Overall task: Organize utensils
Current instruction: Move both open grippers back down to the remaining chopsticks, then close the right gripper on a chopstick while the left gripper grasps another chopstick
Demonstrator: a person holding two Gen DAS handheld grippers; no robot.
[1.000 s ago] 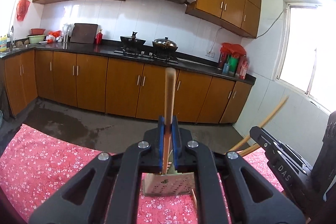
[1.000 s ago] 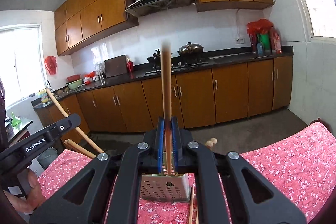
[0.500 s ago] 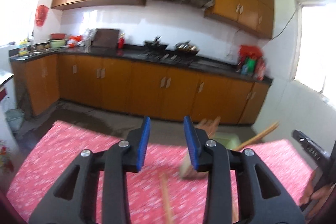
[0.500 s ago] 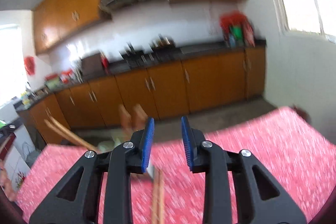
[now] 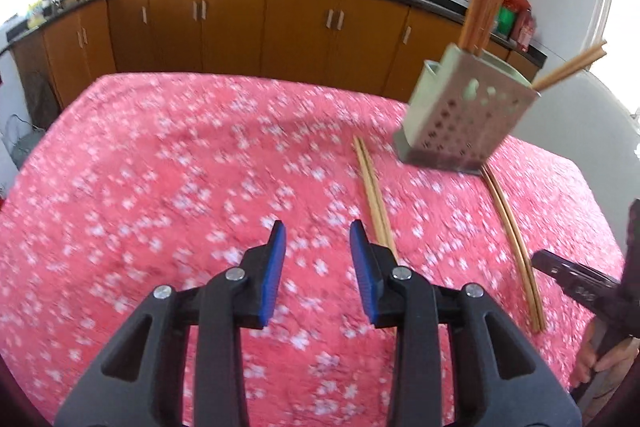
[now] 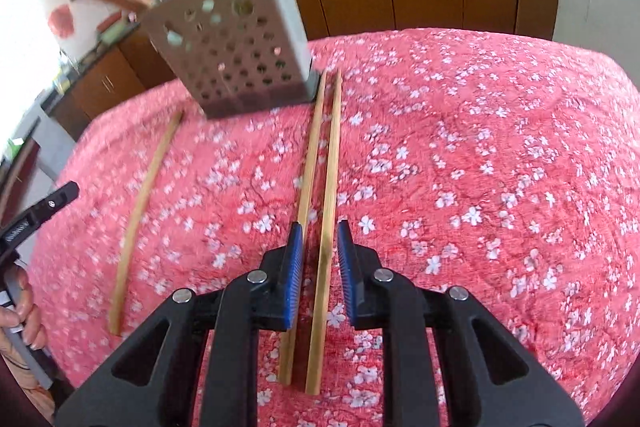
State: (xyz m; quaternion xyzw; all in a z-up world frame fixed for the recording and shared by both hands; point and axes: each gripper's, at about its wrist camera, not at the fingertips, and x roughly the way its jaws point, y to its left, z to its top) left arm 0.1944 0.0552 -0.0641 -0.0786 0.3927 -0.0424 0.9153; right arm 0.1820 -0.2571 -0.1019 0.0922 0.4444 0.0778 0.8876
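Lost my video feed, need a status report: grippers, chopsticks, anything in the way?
Left hand-held gripper open, empty. Right hand-held gripper closing over one chopstick, no contact yet. Loose pairs beside perforated holder on tablecloth. Nothing blocking.

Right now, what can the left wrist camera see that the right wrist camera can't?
Only the left view shows its own tool, open over bare cloth, with nothing between the pads. Only the right view shows the right tool, closing, straddling one chopstick of a pair. Both show the perforated utensil holder with chopsticks standing in it, the floral tablecloth and loose chopsticks lying on it.
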